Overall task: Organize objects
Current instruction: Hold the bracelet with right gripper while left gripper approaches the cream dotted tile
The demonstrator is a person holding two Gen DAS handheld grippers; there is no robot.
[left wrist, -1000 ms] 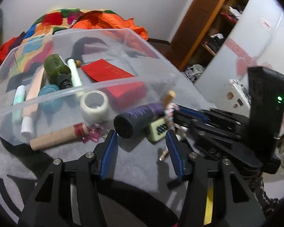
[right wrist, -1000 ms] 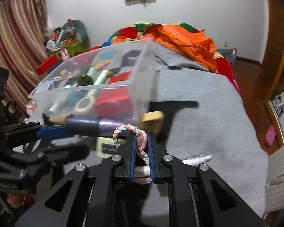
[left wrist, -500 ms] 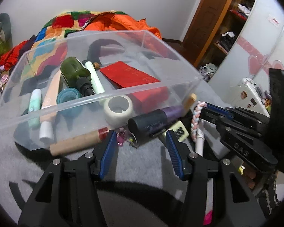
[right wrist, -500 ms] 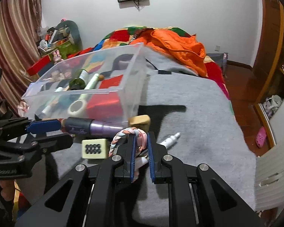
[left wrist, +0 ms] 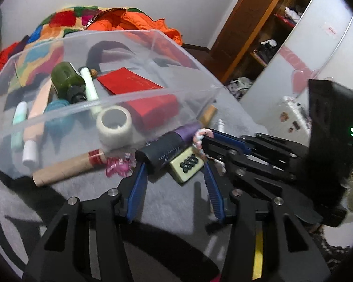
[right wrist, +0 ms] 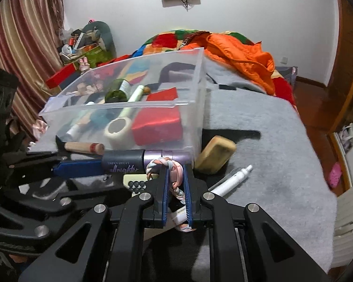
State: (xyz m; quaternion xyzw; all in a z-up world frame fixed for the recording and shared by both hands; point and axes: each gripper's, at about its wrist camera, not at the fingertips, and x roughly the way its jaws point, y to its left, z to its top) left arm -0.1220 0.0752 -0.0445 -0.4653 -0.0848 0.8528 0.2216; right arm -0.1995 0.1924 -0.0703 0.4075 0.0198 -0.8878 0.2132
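Note:
A clear plastic bin (left wrist: 129, 96) (right wrist: 120, 104) stands on a grey blanket and holds a green bottle (left wrist: 63, 77), a tape roll (left wrist: 115, 124), a red box (left wrist: 153, 110) and tubes. In front of it lie a dark and purple bottle (left wrist: 167, 148) (right wrist: 124, 162) and a cream tile with dark dots (left wrist: 187, 165) (right wrist: 135, 181). My left gripper (left wrist: 173, 165) is closing, with the bottle's end and the tile between its fingers and the pads pressing on neither. My right gripper (right wrist: 175, 176) is shut on a pink and white braided cord (right wrist: 174, 178) (left wrist: 200, 138), next to the bottle.
A cardboard tube (left wrist: 66, 169) and a pink wrapper (left wrist: 117, 165) lie against the bin's front. A tan block (right wrist: 215, 154) and a white spray tube (right wrist: 233, 179) lie right of the bin. Orange and patchwork bedding (right wrist: 235, 49) is heaped behind. The blanket's edge (right wrist: 317, 141) drops off at the right.
The left jaws have narrowed a little around the bottle's end. Both views shifted slightly and came back near the bin. The right gripper has kept its hold on the braided cord.

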